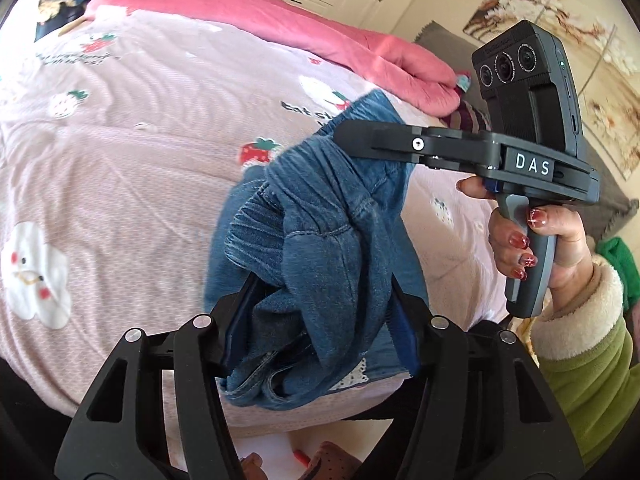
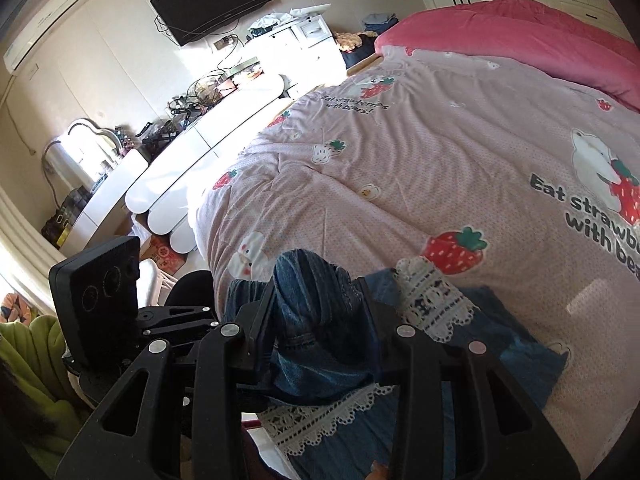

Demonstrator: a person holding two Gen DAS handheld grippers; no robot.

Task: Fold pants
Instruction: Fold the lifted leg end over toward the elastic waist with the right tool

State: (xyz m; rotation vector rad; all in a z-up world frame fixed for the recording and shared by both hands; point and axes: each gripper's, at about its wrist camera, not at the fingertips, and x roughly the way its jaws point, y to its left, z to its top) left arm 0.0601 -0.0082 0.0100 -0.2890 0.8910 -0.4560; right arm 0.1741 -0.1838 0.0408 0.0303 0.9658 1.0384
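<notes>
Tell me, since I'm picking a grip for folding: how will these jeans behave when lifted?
Probably floppy: the jeans bunch and droop between the left gripper and the right gripper, holding no shape. Likely fairly heavy for cloth, since thick denim folds hang down toward the bedspread. Not slippery, I'd guess; the lace trim might snag.
</notes>
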